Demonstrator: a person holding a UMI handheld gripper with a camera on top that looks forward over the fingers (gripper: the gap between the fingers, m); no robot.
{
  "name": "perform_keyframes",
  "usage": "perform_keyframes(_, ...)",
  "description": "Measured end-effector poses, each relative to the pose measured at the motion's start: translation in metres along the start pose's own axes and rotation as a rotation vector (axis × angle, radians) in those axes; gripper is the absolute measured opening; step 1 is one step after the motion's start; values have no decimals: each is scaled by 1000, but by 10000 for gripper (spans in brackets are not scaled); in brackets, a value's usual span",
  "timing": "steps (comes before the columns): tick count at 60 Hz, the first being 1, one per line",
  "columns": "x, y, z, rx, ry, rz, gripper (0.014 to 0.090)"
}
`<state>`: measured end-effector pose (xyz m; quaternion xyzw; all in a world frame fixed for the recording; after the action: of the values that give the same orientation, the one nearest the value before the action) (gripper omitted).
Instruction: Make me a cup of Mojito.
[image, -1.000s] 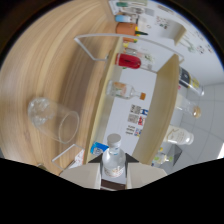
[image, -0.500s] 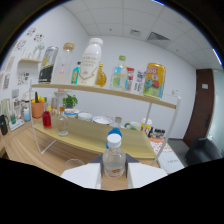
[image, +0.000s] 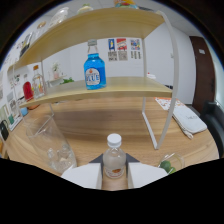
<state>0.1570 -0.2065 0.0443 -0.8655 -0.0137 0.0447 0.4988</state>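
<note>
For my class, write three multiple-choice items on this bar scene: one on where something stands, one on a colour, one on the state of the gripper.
1. Where does the blue bottle stand?
A. on the wooden shelf
B. on the table
C. inside the glass

2. What colour is the cap of the small bottle?
A. red
B. white
C. green

3. How do the gripper jaws stand?
A. wide open, empty
B. shut on the small bottle
C. shut on the glass

Answers: 1 A, it rests on the shelf board; 2 B, the cap shows white; 3 B, both jaws press its sides.
</note>
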Motion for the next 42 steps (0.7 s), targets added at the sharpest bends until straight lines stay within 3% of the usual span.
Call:
perform_keyframes(26,9,19,5,-48,35,-20,363)
perform_keyframes(34,9,10,-7,-40,46,-40,546)
perform_keyframes(39,2,-9,-26,-6,51,-42,835)
perform_keyframes(40,1,-13,-30,2,54,-42,864)
perform_keyframes(42,-1,-23,-40,25,64,-43,849)
